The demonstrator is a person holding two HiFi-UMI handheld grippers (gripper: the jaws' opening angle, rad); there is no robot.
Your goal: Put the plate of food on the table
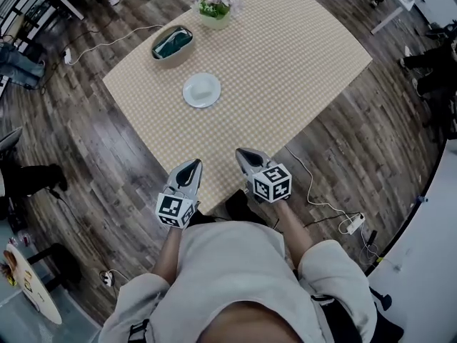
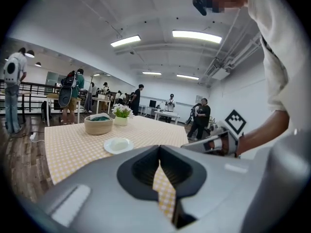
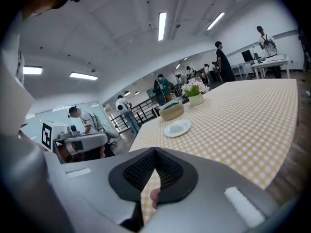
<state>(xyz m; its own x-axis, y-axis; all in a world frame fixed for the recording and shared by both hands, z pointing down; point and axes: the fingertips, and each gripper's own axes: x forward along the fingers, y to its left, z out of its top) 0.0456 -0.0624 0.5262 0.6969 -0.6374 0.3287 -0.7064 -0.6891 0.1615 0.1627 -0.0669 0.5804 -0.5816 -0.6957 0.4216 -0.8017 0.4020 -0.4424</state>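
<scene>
A white plate with a pale portion of food sits on the table, which has a yellow checked cloth. The plate is on the table's left half. It also shows in the left gripper view as the plate and in the right gripper view as the plate. Both grippers hang side by side off the table's near corner, close to the person's body and well short of the plate. My left gripper is shut with nothing in it. My right gripper is also shut and empty.
Beyond the plate stand a woven basket with a green cloth and a pot of flowers. A white cable and a power strip lie on the wooden floor at the right. Several people and other tables fill the room behind.
</scene>
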